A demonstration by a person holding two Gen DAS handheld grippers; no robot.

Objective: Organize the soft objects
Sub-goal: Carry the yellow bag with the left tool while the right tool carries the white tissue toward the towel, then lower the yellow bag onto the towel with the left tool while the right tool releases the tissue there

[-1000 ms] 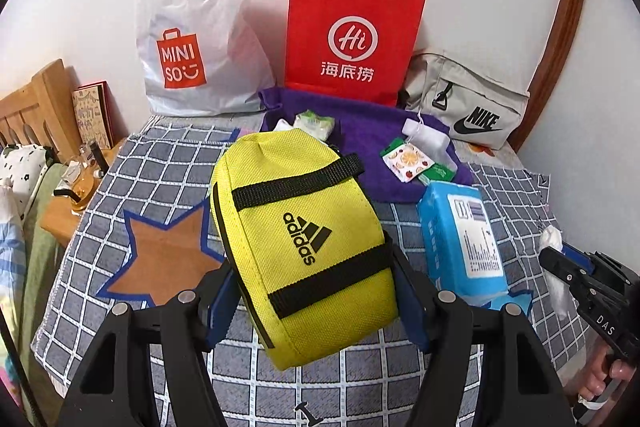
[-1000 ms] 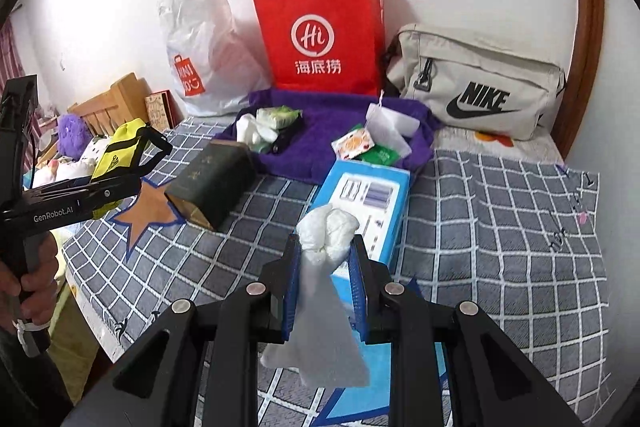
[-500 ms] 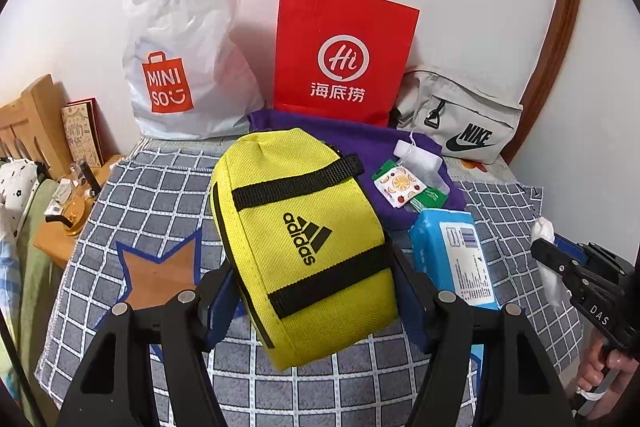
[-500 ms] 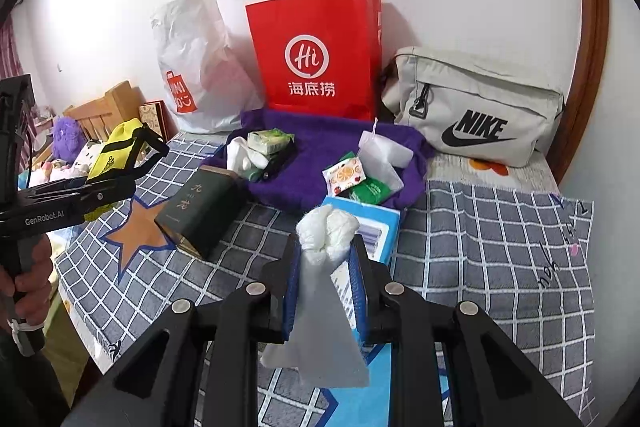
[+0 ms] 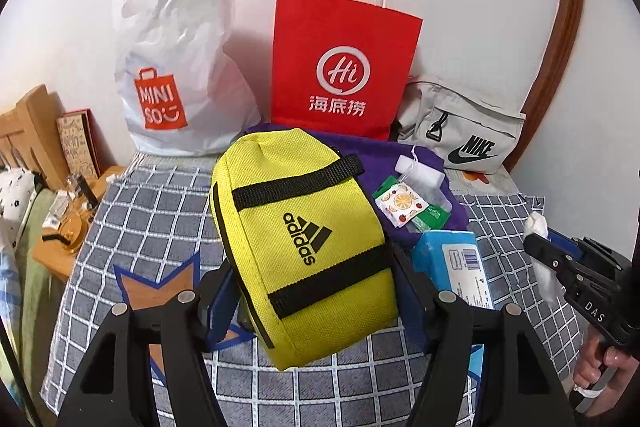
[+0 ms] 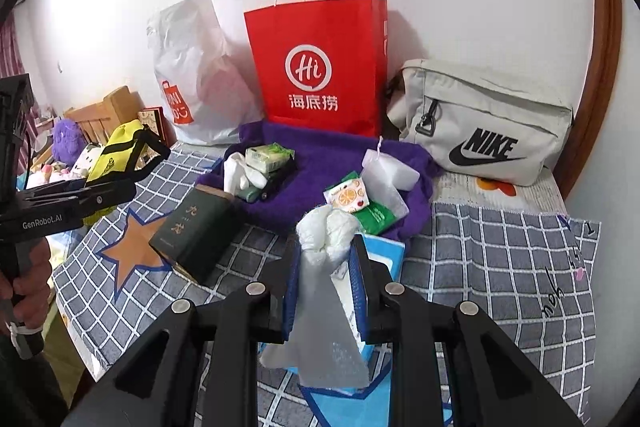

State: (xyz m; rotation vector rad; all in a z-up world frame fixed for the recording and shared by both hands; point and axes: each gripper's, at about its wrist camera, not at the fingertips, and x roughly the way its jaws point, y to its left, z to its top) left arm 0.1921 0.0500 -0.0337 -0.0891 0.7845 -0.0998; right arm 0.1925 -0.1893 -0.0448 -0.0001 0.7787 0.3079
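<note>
Both claws were clamped mid-carry: left gripper (image 5: 312, 291) on the yellow pouch (image 5: 304, 247), right gripper (image 6: 326, 291) on a white bag (image 6: 324, 307); next probably needed lowering into the red paper bag (image 6: 320, 67).

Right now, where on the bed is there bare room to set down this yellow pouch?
Most bare checked blanket lies right of the blue tissue pack, in front of the grey Nike bag. A smaller patch is the orange star, left of the dark green box. The purple towel is crowded with small packets.
</note>
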